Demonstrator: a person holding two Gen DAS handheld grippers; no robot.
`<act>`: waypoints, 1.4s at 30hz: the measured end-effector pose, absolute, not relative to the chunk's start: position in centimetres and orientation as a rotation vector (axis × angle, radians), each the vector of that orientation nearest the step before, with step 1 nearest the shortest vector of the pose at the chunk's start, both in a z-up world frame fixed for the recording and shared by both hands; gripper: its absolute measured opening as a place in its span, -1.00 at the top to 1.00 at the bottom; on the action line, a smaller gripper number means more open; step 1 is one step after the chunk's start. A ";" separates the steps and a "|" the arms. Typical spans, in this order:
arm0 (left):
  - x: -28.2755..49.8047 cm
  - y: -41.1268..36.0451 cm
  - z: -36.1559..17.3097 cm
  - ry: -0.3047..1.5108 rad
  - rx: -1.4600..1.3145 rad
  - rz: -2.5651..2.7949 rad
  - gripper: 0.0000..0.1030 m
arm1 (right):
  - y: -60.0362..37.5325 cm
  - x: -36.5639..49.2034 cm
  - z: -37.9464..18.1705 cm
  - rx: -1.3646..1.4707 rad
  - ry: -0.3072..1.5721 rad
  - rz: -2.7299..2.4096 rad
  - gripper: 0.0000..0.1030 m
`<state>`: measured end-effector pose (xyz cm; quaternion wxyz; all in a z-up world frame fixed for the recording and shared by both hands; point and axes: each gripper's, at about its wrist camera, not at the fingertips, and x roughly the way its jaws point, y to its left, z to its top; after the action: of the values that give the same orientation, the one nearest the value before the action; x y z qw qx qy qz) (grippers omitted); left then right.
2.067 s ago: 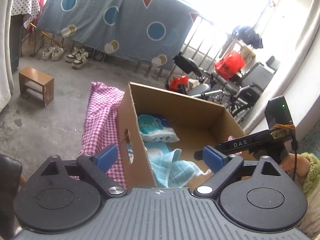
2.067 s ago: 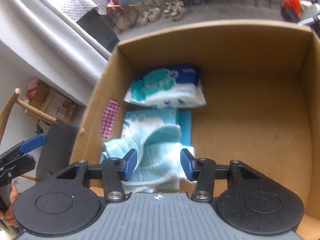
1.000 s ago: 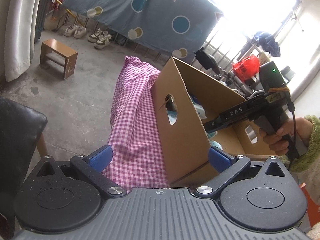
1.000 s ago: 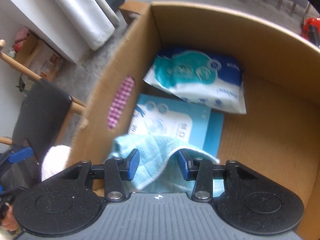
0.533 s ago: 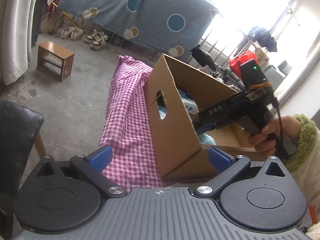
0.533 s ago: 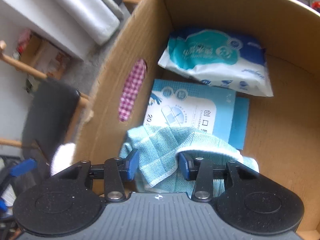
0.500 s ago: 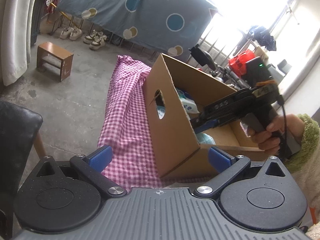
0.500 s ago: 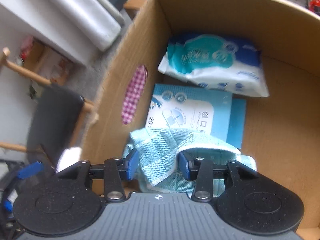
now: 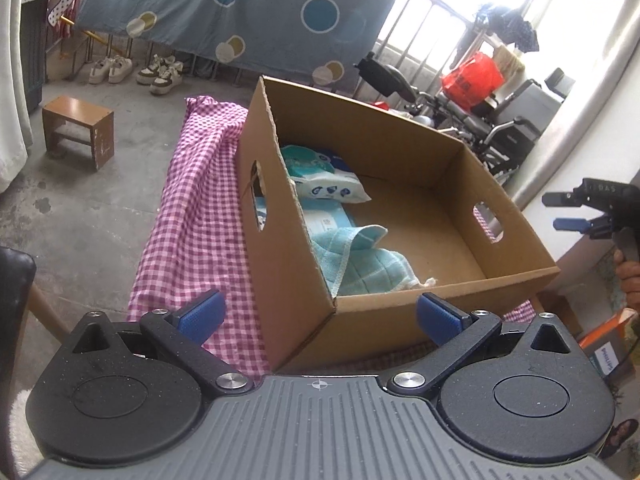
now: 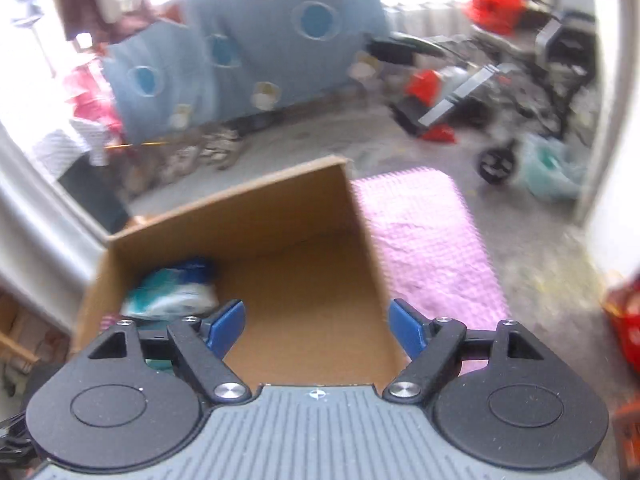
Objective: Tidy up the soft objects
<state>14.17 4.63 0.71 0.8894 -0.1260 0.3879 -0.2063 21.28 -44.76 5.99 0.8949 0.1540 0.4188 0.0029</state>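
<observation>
both the left gripper (image 9: 318,316) and right gripper (image 10: 318,322) are held wide open and empty, while the blue towel (image 9: 360,264) is seen lying inside the cardboard box (image 9: 400,312).

A bare grey concrete floor (image 9: 92,216) stretches ahead, stained in patches. Far ahead hangs a blue-grey sheet (image 9: 240,12) with circles and triangles, pale shoes (image 9: 134,70) lined beneath it. A small wooden stool (image 9: 78,130) stands ahead to the left. To the far right, bright daylight pours through a barred window (image 9: 436,20) above a wheelchair (image 9: 496,128) and a red bag (image 9: 472,78)
</observation>
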 end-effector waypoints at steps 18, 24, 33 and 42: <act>15.9 1.0 0.2 0.867 -0.255 -0.455 -0.99 | -46.5 17.7 -1.2 0.319 0.978 0.087 -0.08; 16.4 1.3 0.2 0.869 -0.265 -0.451 -0.99 | -46.4 16.7 -1.0 0.348 0.981 0.082 -0.08; 15.5 2.1 0.6 0.842 -0.262 -0.429 -0.99 | -48.0 15.8 0.2 0.435 0.867 0.045 -0.34; 11.6 3.9 2.8 0.762 -0.253 -0.416 -0.99 | -49.0 12.1 5.2 0.572 0.627 0.079 -0.59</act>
<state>11.59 3.87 2.79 0.8995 -0.1222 0.3683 -0.2008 12.06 -49.05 5.21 0.9105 0.2774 0.3043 0.0384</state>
